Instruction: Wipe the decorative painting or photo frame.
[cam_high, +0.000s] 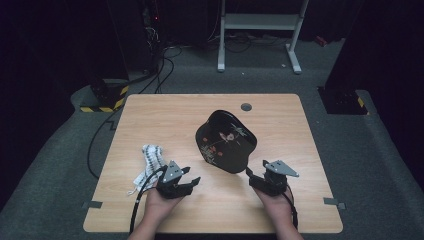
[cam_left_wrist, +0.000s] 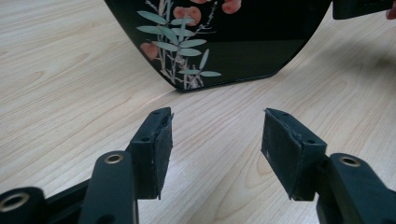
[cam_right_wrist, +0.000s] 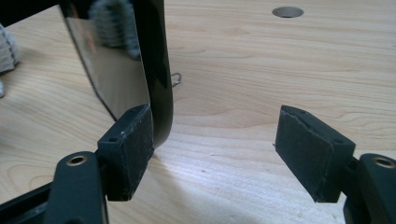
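A black lacquer tray (cam_high: 226, 141) painted with leaves and red blossoms lies in the middle of the wooden table (cam_high: 150, 112). My left gripper (cam_high: 192, 176) sits just to the tray's near left, open, its jaws pointing at the tray's painted edge (cam_left_wrist: 219, 42) with bare wood between the pads (cam_left_wrist: 218, 114). My right gripper (cam_high: 256, 168) is at the tray's near right corner, open. In the right gripper view (cam_right_wrist: 215, 114) the tray's glossy rim (cam_right_wrist: 156, 70) stands right against the inner side of the left pad (cam_right_wrist: 135, 144), well apart from the other pad.
A crumpled white cloth (cam_high: 150, 160) lies left of my left gripper, also seen at the edge (cam_right_wrist: 7, 46) of the right gripper view. A round cable hole (cam_high: 246, 106) is behind the tray. Beyond the table stand a metal frame (cam_high: 260, 30) and floor cables (cam_high: 160, 70).
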